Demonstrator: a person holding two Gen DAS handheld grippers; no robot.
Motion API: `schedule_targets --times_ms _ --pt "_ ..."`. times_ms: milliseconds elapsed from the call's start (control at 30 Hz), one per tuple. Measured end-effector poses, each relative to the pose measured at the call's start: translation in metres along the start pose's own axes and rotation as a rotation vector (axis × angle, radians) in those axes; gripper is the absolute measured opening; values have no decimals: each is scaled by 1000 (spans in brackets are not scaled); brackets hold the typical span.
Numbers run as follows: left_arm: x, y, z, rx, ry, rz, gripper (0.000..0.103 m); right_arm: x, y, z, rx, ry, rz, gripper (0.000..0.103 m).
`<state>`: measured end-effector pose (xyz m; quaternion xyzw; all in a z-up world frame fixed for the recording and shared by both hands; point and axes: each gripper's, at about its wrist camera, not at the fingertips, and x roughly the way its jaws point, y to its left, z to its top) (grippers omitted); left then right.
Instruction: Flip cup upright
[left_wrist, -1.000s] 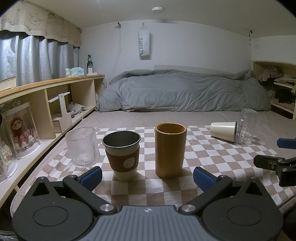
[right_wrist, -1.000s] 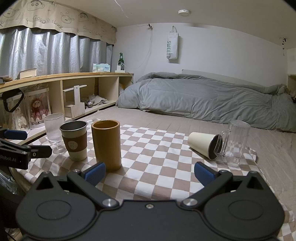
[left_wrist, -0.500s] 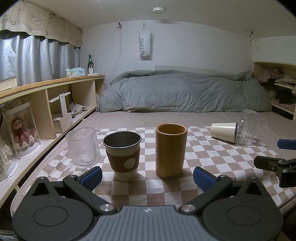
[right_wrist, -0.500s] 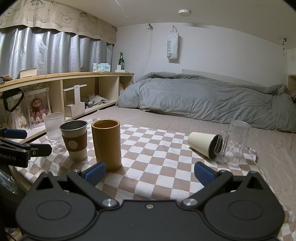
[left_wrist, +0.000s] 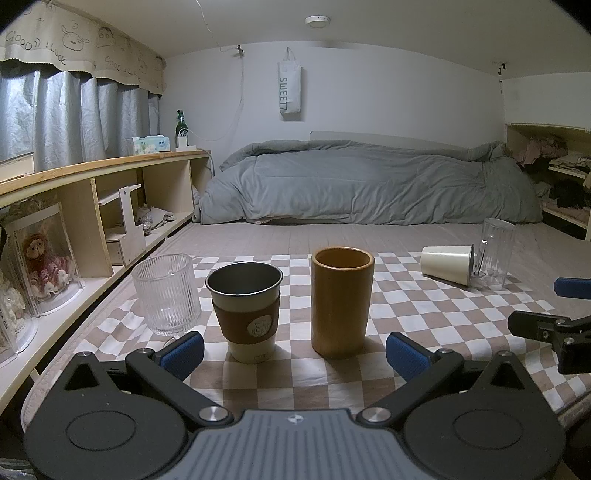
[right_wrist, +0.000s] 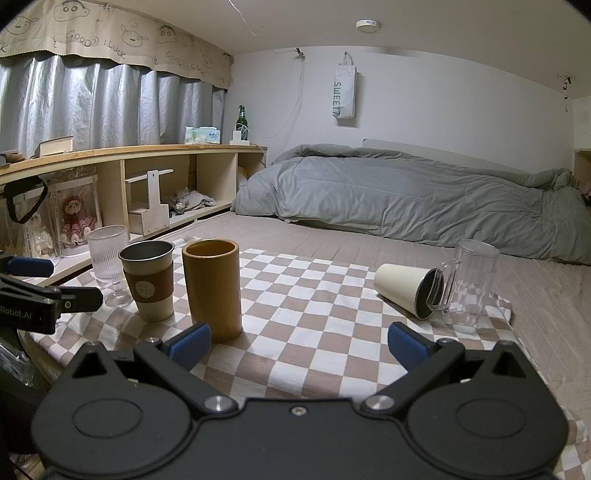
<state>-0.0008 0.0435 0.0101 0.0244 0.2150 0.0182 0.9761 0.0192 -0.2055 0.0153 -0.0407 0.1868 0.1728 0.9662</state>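
Observation:
A cream cup (right_wrist: 408, 290) lies on its side on the checkered cloth (right_wrist: 314, 317), its dark mouth against a clear glass mug (right_wrist: 471, 282). It also shows at the right in the left wrist view (left_wrist: 447, 263), next to the mug (left_wrist: 495, 251). My right gripper (right_wrist: 297, 347) is open and empty, low over the cloth, well short of the cup. My left gripper (left_wrist: 293, 352) is open and empty, just in front of the sleeved steel cup (left_wrist: 245, 310) and the tall brown cup (left_wrist: 341, 301).
A ribbed stemmed glass (left_wrist: 166, 293) stands left of the sleeved cup. A wooden shelf (left_wrist: 110, 206) runs along the left. A grey duvet (left_wrist: 369, 184) lies at the back. The right gripper's fingertips (left_wrist: 570, 288) show at the right edge of the left wrist view.
Both grippers have barely shifted; the view drifted very slightly. The cups have not moved.

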Motion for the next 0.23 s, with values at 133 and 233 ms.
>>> schedule_targets --times_ms 133,233 --pt "0 0 0 0 0 0 103 0 0 0 0 0 0 103" --pt "0 -1 1 0 0 2 103 0 0 0 1 0 0 103"
